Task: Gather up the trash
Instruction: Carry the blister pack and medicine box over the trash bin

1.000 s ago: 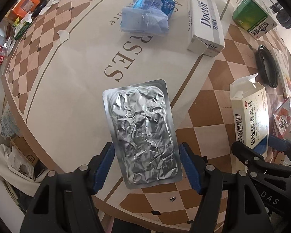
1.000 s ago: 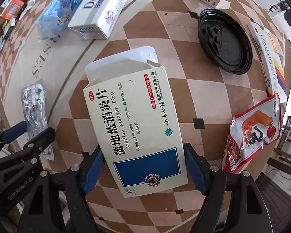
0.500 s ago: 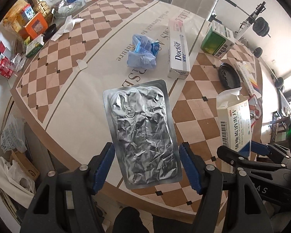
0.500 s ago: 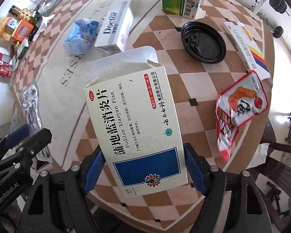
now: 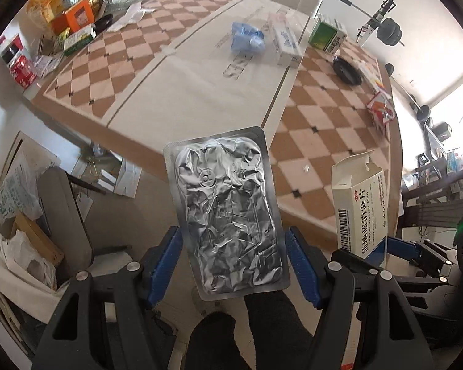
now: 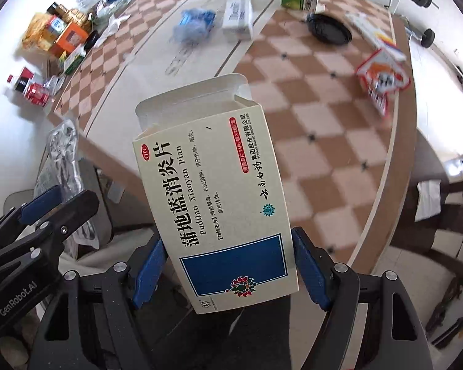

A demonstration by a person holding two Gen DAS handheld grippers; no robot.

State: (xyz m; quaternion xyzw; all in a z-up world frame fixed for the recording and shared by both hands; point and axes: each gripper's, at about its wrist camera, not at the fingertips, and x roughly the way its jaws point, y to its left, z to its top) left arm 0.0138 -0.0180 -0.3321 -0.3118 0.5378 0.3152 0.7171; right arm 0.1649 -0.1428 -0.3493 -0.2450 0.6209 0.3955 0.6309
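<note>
Right now I have both grippers pointing steeply down, near the near edge of the counter (image 5: 200, 92). My left gripper (image 5: 233, 266) is clamped on a crumpled foil blister sheet (image 5: 228, 212), its blue pads pressing the sheet's two long edges at the lower end, so the sheet stands up away from me, off the counter. My right gripper (image 6: 227, 273) is clamped the same way on a cream medicine box (image 6: 213, 203) with a blue panel and its top flap open; the box is also off the counter, hanging over the near edge. In the left view that box (image 5: 359, 209) shows to the right of the foil sheet, and in the right view the foil sheet (image 6: 61, 151) shows to the left, with the left gripper's black frame below it.

Far across the counter lie a blue crumpled wrapper (image 5: 247, 38), a long white box (image 5: 285, 44) just right of it, a green carton (image 5: 327, 35), a black round lid (image 5: 347, 69) and a red snack pouch (image 5: 381, 111) near the right edge. At the far left corner stands a cluster of boxes and bottles (image 5: 61, 21). Below the left gripper I see a dark sock (image 5: 213, 339) on the floor.
</note>
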